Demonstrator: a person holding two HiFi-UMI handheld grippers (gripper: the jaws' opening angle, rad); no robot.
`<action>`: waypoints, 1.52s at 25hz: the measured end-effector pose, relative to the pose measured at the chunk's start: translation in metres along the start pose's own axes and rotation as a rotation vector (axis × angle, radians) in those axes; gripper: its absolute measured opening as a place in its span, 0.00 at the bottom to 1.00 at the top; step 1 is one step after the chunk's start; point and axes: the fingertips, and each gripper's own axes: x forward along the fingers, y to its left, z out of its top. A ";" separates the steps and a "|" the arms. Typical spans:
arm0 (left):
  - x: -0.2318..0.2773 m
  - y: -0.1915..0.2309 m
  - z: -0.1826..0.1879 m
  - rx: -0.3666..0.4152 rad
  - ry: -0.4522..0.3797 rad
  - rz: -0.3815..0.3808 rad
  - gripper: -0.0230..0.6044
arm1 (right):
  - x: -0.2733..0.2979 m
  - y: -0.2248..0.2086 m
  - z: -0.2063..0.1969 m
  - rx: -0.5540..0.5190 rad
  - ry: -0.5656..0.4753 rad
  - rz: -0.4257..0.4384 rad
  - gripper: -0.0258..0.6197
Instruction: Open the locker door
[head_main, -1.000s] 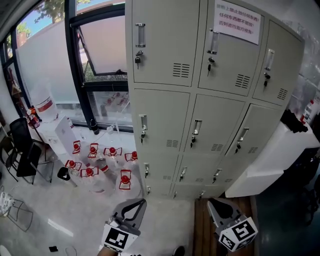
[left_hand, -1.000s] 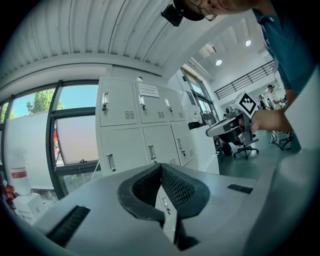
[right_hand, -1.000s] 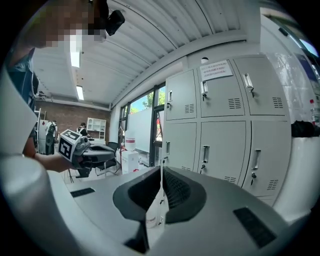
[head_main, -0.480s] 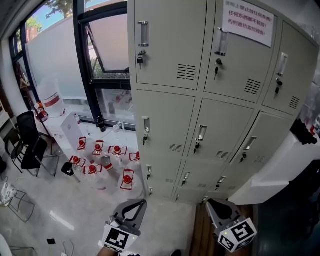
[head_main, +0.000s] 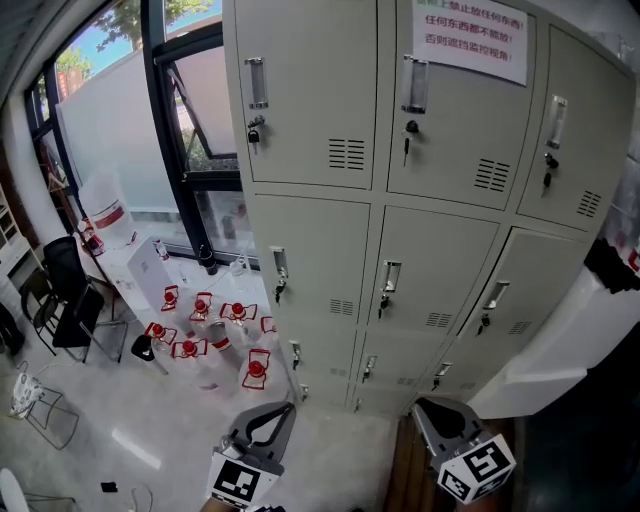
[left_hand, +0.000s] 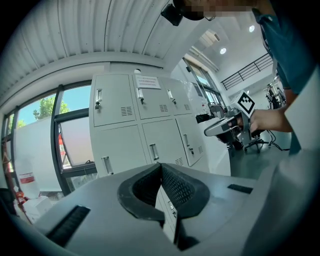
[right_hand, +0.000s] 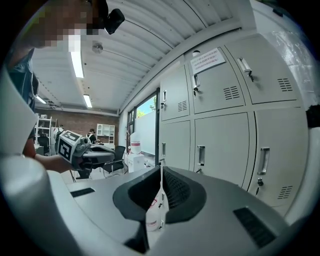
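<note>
Faces the locker, ahead and above left gripper and right gripper, well apart. Shows both pinched together, empty; handles upright.

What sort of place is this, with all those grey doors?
Probably a locker corner in a workplace. A bank of grey metal lockers with keys in the locks, a printed notice on one door, and red-capped jugs on the floor by a big window point that way.
</note>
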 end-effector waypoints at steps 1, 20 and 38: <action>0.004 -0.004 0.003 0.005 -0.004 -0.002 0.06 | -0.002 -0.005 -0.002 0.002 -0.002 -0.001 0.10; 0.073 0.041 0.001 0.002 -0.091 -0.196 0.07 | 0.027 -0.023 -0.015 0.081 0.034 -0.208 0.10; 0.131 0.084 -0.023 -0.008 -0.109 -0.328 0.06 | 0.074 -0.042 -0.005 0.100 0.064 -0.335 0.10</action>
